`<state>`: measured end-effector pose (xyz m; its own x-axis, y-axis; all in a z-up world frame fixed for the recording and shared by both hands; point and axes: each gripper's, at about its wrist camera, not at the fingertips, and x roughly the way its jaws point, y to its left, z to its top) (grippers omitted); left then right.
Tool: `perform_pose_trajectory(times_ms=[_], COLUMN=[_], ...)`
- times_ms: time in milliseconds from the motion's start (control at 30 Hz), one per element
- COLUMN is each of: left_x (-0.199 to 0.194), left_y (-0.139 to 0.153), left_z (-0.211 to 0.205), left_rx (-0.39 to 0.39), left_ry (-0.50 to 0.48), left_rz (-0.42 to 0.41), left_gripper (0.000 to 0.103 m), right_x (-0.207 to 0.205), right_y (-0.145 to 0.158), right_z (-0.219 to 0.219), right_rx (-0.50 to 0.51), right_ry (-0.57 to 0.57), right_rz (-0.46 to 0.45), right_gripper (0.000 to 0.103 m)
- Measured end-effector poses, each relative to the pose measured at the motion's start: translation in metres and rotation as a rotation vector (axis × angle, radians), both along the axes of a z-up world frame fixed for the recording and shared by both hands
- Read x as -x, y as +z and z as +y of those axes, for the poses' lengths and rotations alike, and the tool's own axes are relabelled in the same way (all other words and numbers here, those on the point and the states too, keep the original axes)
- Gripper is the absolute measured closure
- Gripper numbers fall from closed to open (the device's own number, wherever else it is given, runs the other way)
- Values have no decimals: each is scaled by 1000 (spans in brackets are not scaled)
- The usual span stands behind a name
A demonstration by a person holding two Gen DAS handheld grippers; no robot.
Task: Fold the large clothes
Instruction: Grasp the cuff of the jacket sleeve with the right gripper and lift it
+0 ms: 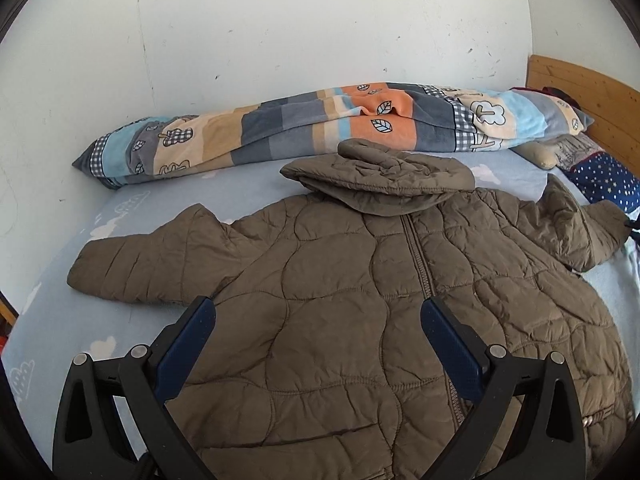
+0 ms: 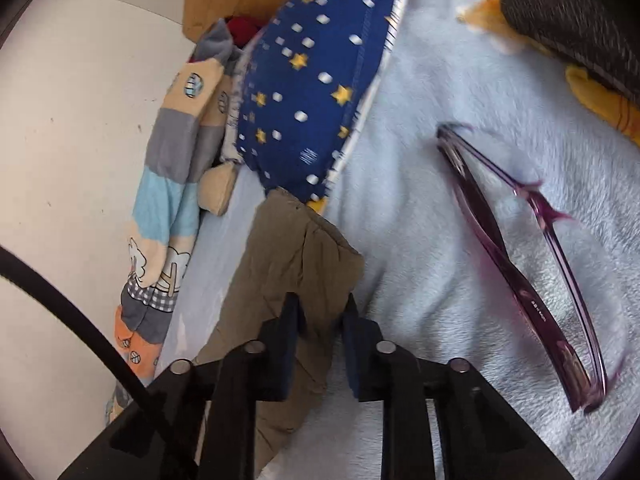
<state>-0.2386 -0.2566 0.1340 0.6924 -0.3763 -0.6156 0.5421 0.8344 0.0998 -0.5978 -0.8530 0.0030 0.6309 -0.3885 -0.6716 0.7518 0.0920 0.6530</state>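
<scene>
Jacket [image 1: 360, 300] lies front-up and spread across centre frame on the bed [image 1: 60, 312], hood at top; our right gripper [image 2: 320, 316] is clamped on the sleeve [image 2: 296, 264] cuff, left gripper [image 1: 318, 312] hangs open over the body, holding nothing. We should carry that sleeve flat across the chest, avoiding the glasses [image 2: 528, 272] right of frame. Rolled blanket [image 1: 320, 132] sits upper frame along the white wall [image 1: 280, 20]; starry pillow [image 2: 312, 80] just above the cuff.

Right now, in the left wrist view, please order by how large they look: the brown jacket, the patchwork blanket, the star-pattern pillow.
1. brown jacket, though it lies nearest the camera.
2. patchwork blanket, farther away along the wall.
3. star-pattern pillow, partly cut off.
</scene>
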Motion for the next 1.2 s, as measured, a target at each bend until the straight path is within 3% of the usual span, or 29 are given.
perform_pose_trajectory(times_ms=[200,467,667,833,933,1067,1200], left_x=[5,6,3,2,-1,-7,-15], left_y=[7,20,32,40,44,48,48], left_z=[7,19,36,51,63,78,91], left_rx=[19,63,112,129,145,169,174], left_ry=[-1,19,61,81,102,132,157], left_rz=[-9,-17,-19,-35,-34,-27,-18], left_gripper=[1,1,1,1,1,1,1], right_x=[-12,-9,-32,-81,-118,-179,-246], right_y=[67,113,199,282,313,330,322], right_z=[18,37,74,140,182,236,288], right_rx=[159,215,329,463,514,536,541], right_ry=[14,17,46,188,292,449,591], right_rz=[4,-48,-144,-228,-253,-273,-237], right_gripper=[86,87,87,87,87,87,88])
